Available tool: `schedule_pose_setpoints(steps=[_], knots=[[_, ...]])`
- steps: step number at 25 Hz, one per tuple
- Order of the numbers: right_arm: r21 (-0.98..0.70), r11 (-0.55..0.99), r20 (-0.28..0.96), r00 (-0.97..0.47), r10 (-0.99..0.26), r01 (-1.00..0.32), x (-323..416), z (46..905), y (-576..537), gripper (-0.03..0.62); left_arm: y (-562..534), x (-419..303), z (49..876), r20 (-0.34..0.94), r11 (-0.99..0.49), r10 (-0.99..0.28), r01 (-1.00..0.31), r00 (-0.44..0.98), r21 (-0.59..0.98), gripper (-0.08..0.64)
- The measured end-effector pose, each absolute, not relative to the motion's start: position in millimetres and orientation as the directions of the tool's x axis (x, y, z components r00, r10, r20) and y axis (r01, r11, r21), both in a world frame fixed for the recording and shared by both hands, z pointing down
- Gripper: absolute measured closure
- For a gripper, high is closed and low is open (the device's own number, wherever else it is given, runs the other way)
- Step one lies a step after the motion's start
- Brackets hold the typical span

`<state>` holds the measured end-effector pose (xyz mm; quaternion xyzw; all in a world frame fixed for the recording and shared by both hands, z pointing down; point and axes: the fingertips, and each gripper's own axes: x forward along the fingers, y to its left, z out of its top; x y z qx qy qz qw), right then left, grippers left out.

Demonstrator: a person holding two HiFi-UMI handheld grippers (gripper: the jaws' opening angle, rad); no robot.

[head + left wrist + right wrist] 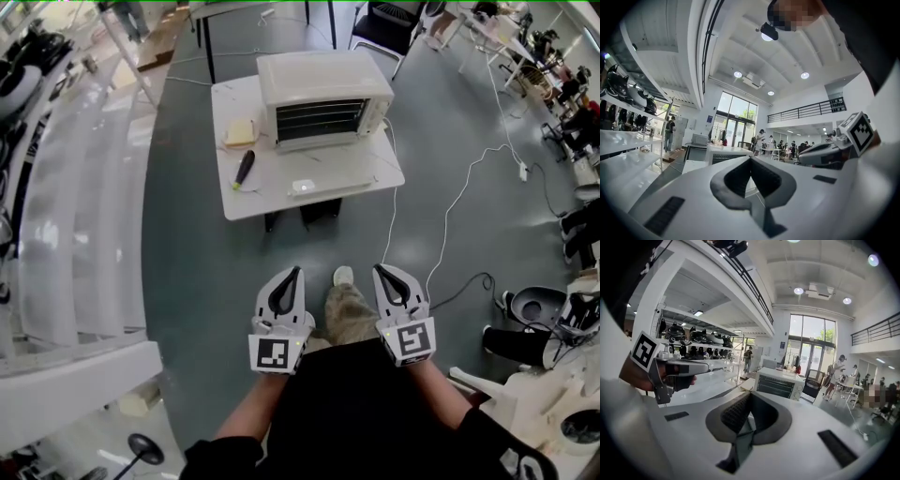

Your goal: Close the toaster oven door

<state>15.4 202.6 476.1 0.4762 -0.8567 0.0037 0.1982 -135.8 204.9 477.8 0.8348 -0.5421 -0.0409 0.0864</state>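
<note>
Toaster oven (pixel 323 98) on bench (pixel 246 199); door (pixel 323 172) hangs open in front of oven; left gripper (pixel 296 274) and right gripper (pixel 382 272) both pressed together, empty, well short of oven.

Toaster oven (pixel 323 98): smooth cream shell, seemingly painted metal. Table (pixel 246 195): glossy white top. Floor (pixel 197 272): smooth matt grey. Left gripper (pixel 298 271) and right gripper (pixel 378 270): matt white plastic, dark ribbed pads (pixel 736 413)
</note>
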Motion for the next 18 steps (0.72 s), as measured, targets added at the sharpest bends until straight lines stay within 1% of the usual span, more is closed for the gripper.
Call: schedule_pose_setpoints(steps=[4,12,18], knots=[[0.174,0.554,0.333,-0.481,-0.811,-0.814,11.5,475.5,200.3,0.571,211.0,-141.9,481.2,0.028,-0.373,-0.923,-0.909,0.384,0.184,0.541],[0.138,0.619,0.318,-0.557,-0.767,-0.773,-8.9,476.9,179.4,0.571,209.2,-159.6,480.7,0.041,-0.294,-0.951,-0.939,0.306,0.176,0.541],[0.133,0.648,0.29,-0.595,-0.749,-0.75,8.7,482.3,128.4,0.571,163.1,-137.2,492.1,0.075,-0.278,-0.954,-0.949,0.291,0.15,0.541]])
